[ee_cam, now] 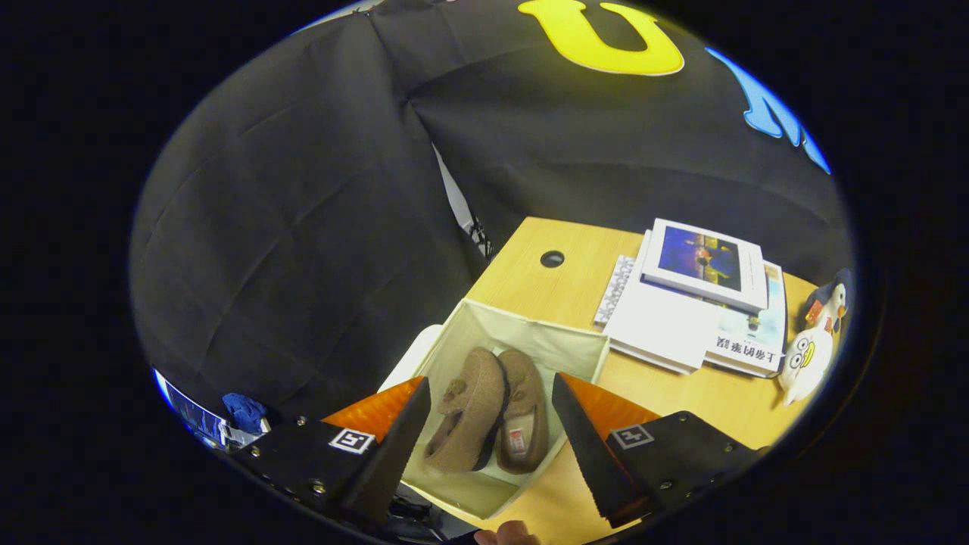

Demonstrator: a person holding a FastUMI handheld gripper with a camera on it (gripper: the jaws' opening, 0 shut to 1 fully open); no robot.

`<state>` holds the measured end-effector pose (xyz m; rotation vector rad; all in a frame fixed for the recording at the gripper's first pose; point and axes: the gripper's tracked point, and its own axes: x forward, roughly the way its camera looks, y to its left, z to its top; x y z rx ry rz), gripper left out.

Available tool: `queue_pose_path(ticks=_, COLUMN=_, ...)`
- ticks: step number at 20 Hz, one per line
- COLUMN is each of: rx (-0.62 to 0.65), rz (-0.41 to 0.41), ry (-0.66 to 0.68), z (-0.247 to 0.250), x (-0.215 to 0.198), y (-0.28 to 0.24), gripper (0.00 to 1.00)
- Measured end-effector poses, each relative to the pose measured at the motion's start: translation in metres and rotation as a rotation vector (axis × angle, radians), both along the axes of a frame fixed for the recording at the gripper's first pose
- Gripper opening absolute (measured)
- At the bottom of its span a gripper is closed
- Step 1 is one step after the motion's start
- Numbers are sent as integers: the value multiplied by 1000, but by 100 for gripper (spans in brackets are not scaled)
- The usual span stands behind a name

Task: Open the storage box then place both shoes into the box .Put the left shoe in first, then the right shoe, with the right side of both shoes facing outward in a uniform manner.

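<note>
The cream fabric storage box point(556, 342) stands open on the wooden table, just beyond and below my fingers. Two brown slippers lie side by side inside it. The left-hand shoe point(467, 412) rests tilted on its side, and the other shoe point(524, 420) lies beside it with its opening up and a small red label showing inside. My gripper point(488, 431) hangs above the box, open, with nothing between its fingers point(394, 446). Both shoes show through the gap between them.
A stack of books point(700, 303) lies on the table point(530, 280) beyond the box to the right. A white penguin toy point(810, 352) sits further right. A cable hole point(552, 259) marks the table's far corner. A fingertip point(507, 534) of a person shows at the near edge.
</note>
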<state>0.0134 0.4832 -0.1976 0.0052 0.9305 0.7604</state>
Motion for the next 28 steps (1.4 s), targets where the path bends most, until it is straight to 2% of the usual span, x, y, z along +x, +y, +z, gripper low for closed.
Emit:
queue_pose_path(ticks=4, rx=62, rz=-52, ry=-162, z=49, x=18, y=-42, gripper=98)
queue_pose_path(ticks=7, rx=48, rz=-118, ry=-321, z=84, x=29, y=-91, gripper=98)
queue_pose_path(ticks=15, rx=52, rz=-416, ry=-593, z=170, x=29, y=-231, gripper=97)
queue_pose_path(ticks=21, rx=42, rz=-563, ry=-640, z=194, x=19, y=-334, gripper=98)
queue_pose_path(ticks=28, rx=69, rz=-627, ry=-696, z=194, x=22, y=-451, gripper=97)
